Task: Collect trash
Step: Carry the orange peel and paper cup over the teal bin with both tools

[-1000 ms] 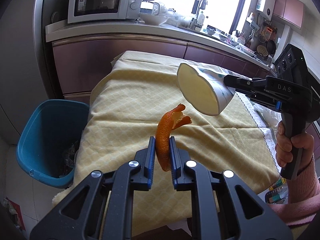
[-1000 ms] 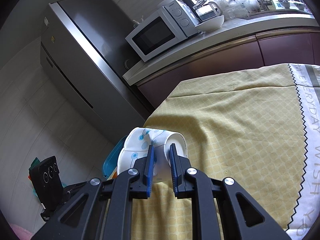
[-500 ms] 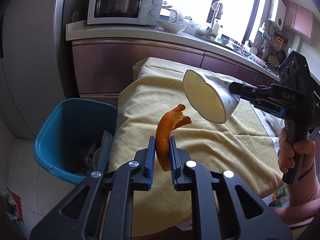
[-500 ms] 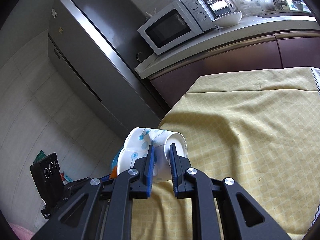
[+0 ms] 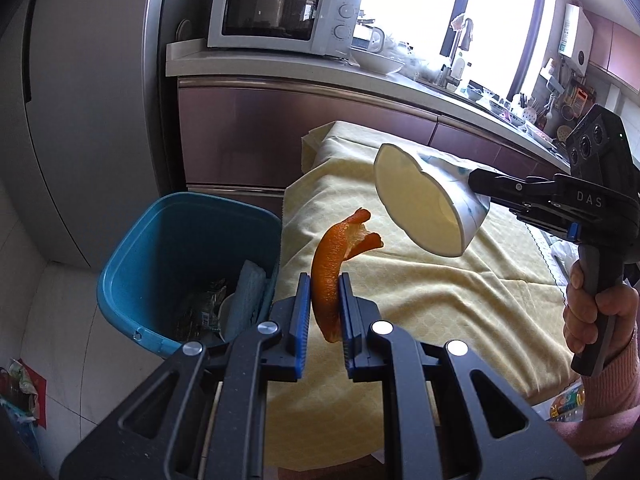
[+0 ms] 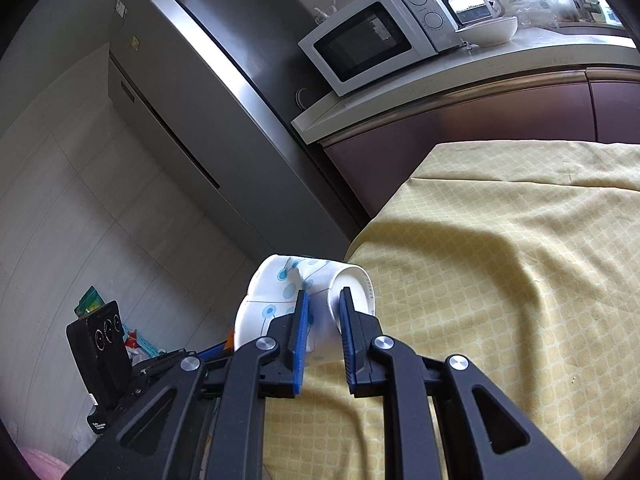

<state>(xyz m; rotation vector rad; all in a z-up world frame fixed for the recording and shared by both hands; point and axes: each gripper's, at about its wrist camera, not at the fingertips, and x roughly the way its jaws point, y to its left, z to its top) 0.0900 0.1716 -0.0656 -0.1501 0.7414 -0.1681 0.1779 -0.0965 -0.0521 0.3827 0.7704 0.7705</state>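
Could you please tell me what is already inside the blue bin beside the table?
The blue bin holds a light blue sponge-like pad, crumpled wrappers and something white. The near wall and left gripper cover the rest.

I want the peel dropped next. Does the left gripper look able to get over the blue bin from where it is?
Probably yes. The left gripper, shut on the peel, hangs at the table edge, and the open bin sits just to its left with nothing between. The cup is off to the right.

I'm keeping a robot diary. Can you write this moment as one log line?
left gripper: holds orange peel | right gripper: holds paper cup | bin: nearby
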